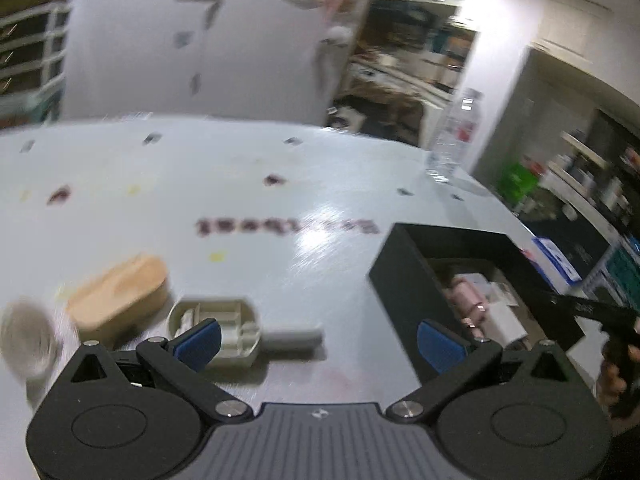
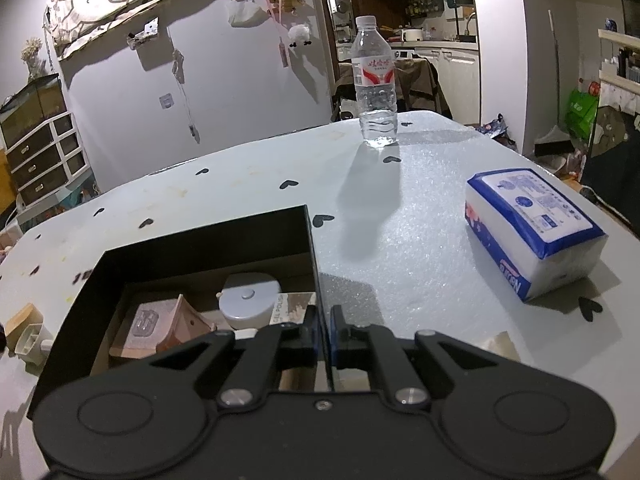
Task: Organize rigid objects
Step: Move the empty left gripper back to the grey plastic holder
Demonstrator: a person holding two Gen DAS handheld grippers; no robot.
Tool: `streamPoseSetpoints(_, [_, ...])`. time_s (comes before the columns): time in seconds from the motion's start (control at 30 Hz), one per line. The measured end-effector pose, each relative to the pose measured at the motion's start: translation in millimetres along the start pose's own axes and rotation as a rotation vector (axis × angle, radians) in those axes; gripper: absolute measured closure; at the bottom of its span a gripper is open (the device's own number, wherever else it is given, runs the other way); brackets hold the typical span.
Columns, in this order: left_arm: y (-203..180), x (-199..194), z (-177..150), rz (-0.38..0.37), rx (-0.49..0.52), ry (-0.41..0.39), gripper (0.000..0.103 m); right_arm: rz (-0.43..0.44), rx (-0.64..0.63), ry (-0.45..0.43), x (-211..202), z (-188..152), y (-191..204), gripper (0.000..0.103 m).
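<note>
The right gripper pinches the near wall of the black box, its body hiding the box's front. The left gripper hangs spread and empty over the table; beyond it lie a blurred beige plug-like object and wooden block.

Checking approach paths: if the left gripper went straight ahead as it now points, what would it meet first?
The left gripper is open, with bare table ahead. The beige plastic tool lies left of that line, the black box right. It looks free, though blur makes depth uncertain.
</note>
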State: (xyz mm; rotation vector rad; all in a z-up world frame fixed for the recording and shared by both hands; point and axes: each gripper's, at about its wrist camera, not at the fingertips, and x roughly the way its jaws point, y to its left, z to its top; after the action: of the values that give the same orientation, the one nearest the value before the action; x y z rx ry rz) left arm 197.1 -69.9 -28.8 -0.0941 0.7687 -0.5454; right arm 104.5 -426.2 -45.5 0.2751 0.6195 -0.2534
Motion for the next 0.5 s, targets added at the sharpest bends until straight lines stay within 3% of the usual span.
streamPoseSetpoints(0.23, [23.2, 7.5, -15.7, 0.092, -0.166, 0.019, 0.000, -0.002, -0.016, 0.003, 1.0, 0.4, 1.1, 0.097])
streamPoseSetpoints(0.5, [29.8, 24.3, -16.4, 0.223, -0.088, -0.044, 0.000, 0.001, -0.025, 0.005, 0.2, -0.1, 1.7, 0.097])
